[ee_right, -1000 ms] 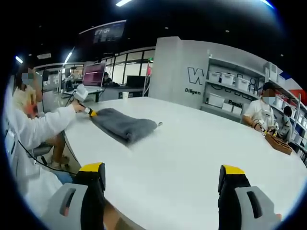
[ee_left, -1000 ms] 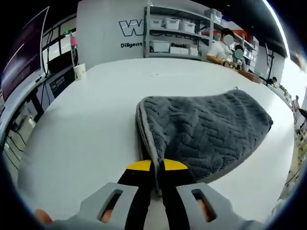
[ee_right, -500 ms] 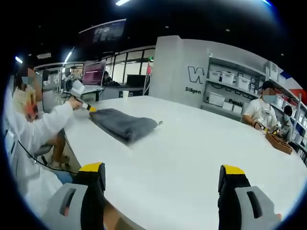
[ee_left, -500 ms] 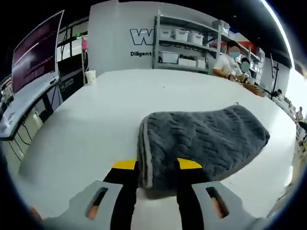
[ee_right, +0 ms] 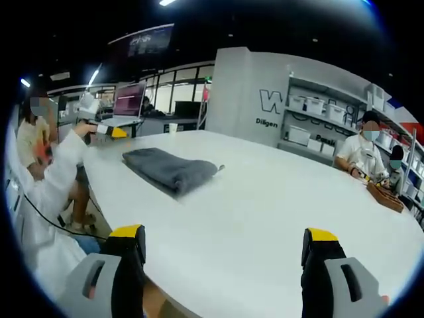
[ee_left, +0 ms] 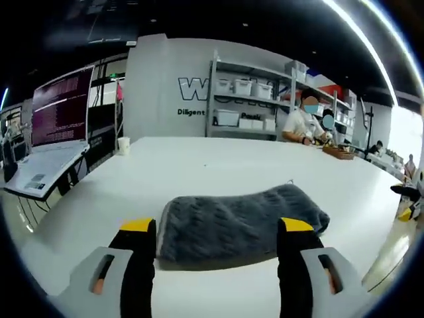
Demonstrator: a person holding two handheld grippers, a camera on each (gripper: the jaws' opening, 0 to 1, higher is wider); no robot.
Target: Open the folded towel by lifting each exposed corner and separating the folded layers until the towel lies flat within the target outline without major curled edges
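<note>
Brightness: evenly bright room; the white desk (ee_left: 218, 159) reflects the light strongly.
Light source: ceiling strip lights (ee_right: 171, 3) overhead; a washed-out glare at the right edge of the left gripper view.
Shadows: a soft, short one under the towel (ee_left: 235, 222).
Distortion: fisheye bends the shelves (ee_left: 248, 93) and desk edges.
Focus: sharp mid-frame, softer toward the edges.

A white wall panel (ee_left: 169, 86) at twelve o'clock carries a large outlined "W" with smaller "Diligent" beneath; shelving cuts off the rest. The monitor's (ee_left: 61, 106) text is too small to read.
</note>
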